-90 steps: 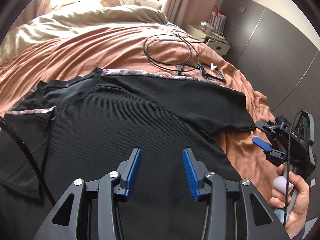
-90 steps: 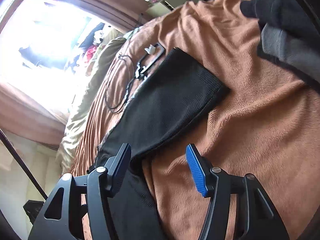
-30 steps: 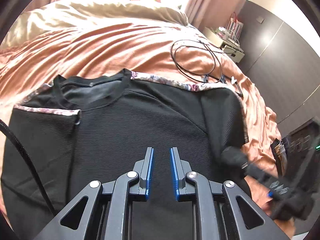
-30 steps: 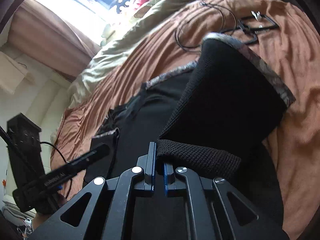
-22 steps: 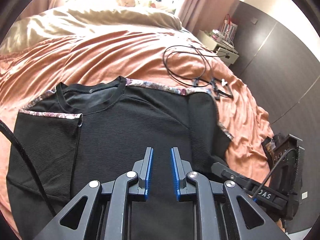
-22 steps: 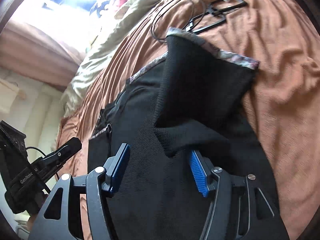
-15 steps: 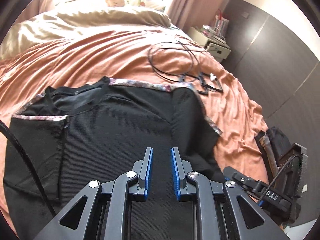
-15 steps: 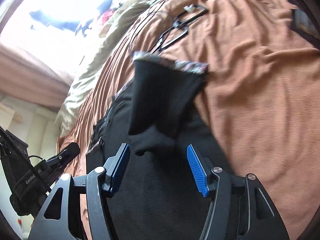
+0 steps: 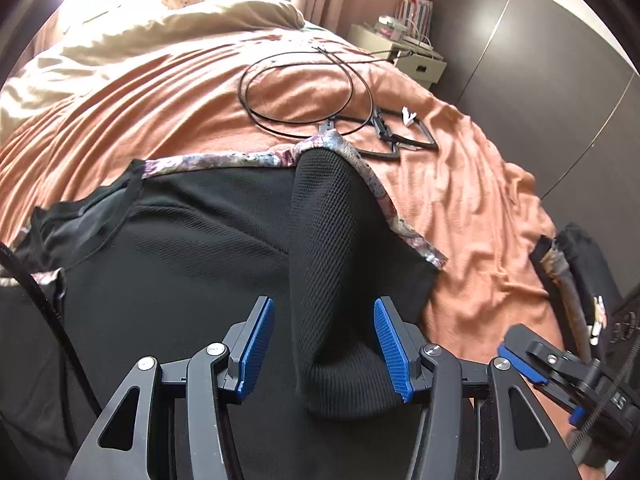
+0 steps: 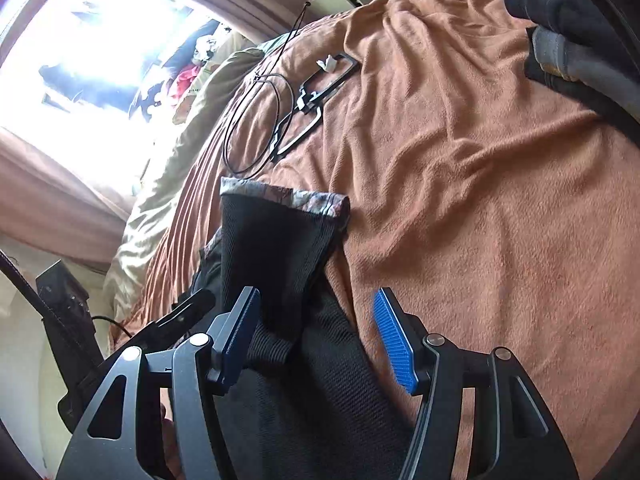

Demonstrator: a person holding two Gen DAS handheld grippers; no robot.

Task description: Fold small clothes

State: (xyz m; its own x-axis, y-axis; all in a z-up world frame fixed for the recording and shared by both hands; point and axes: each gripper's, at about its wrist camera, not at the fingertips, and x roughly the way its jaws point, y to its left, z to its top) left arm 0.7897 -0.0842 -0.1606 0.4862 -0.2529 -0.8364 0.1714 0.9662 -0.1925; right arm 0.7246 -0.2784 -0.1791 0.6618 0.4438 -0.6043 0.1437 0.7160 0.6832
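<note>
A black knit T-shirt (image 9: 180,272) with floral shoulder trim (image 9: 224,159) lies flat on the orange bedspread (image 9: 460,184). Its right sleeve (image 9: 332,240) is folded inward over the body. My left gripper (image 9: 323,304) hovers just above that sleeve's cuff. Its jaws are opening, and the cuff lies between the blue pads (image 9: 256,344) without being pressed. In the right wrist view the same sleeve (image 10: 276,248) lies ahead of my right gripper (image 10: 316,292). That gripper stands open over the shirt's side edge and holds nothing. It also shows at the lower right as the right gripper (image 9: 536,364).
A looped black cable (image 9: 300,92) and two black wire frames (image 9: 400,136) lie beyond the shirt. A beige duvet (image 9: 160,28) is at the head of the bed. Dark folded clothes (image 10: 580,40) sit at the bed's right edge, near a nightstand (image 9: 416,56).
My right gripper carried the sleeve inward over the shirt, let go of it and drew back open. My left gripper shifted right over the folded sleeve and its jaws spread.
</note>
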